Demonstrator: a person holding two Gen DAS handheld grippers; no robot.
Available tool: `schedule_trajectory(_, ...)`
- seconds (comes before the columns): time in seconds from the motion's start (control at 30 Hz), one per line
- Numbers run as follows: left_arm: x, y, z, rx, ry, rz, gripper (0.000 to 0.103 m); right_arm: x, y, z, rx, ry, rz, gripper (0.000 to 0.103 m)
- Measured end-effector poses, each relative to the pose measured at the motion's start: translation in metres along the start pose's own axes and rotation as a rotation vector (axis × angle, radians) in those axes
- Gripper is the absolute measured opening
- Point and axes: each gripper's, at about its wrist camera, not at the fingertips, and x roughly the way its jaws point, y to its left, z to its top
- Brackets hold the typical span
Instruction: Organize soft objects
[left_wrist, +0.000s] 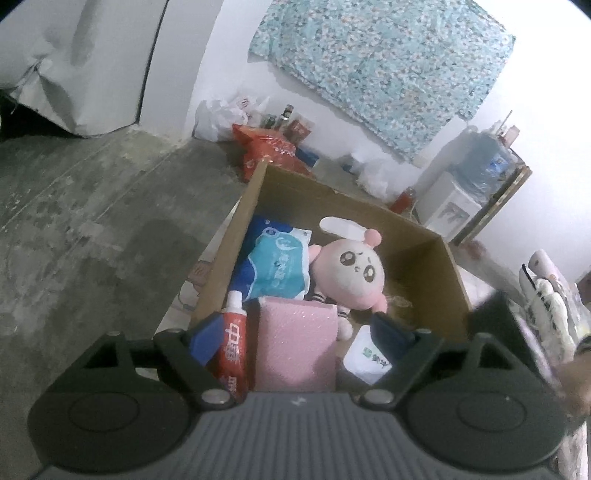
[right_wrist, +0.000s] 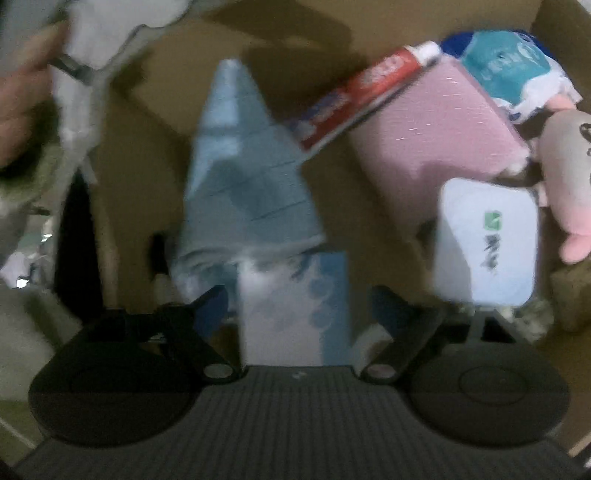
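Note:
An open cardboard box (left_wrist: 236, 251) holds a pink plush toy (left_wrist: 351, 273), a blue tissue pack (left_wrist: 280, 266), a red toothpaste tube (left_wrist: 232, 343), a pink foam block (left_wrist: 295, 369) and a white pack (left_wrist: 365, 358). My left gripper (left_wrist: 299, 336) hangs open over the box's near end, with nothing gripped. The blurred right wrist view looks down into the box (right_wrist: 369, 22). A folded light-blue cloth (right_wrist: 243, 166) and a blue-and-white pack (right_wrist: 291, 339) lie there. My right gripper (right_wrist: 299, 306) is open, its fingers either side of that pack without touching it. The plush (right_wrist: 565, 166) lies at the right.
The box stands on a pale surface above a concrete floor (left_wrist: 92, 221). A red bag (left_wrist: 266, 147), plastic bags and bottles line the far wall, with a water dispenser (left_wrist: 454, 206) at the right. A person's hand (right_wrist: 22, 96) is at the left edge.

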Motion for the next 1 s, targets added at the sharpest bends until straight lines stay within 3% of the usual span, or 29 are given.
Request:
schedule_trajectory(0.17, 0.008, -0.004, -0.002, 0.019, 0.010, -0.026, 0.087, 0.024, -0.003, 0.003, 0.021, 0.074, 0.051, 0.087)
schedule_trajectory(0.37, 0.011, 0.000, -0.005, -0.002, 0.008, -0.026, 0.088, 0.022, 0.004, 0.005, 0.018, 0.050, 0.020, 0.080)
schedule_trajectory(0.43, 0.011, 0.001, -0.005, -0.005, 0.007, -0.033, 0.088, 0.019, 0.005, 0.002, 0.033, 0.049, -0.011, 0.073)
schedule_trajectory(0.7, 0.010, 0.004, -0.005, -0.015, 0.008, -0.031, 0.088, 0.013, -0.007, -0.003, 0.132, 0.021, -0.040, 0.073)
schedule_trajectory(0.83, 0.007, 0.006, -0.005, -0.023, -0.001, -0.024, 0.088, -0.001, -0.012, -0.005, 0.153, -0.035, 0.017, 0.076)
schedule_trajectory(1.0, -0.002, 0.001, -0.005, -0.020, -0.020, -0.011, 0.088, -0.053, -0.013, -0.028, 0.171, -0.206, -0.017, 0.077)
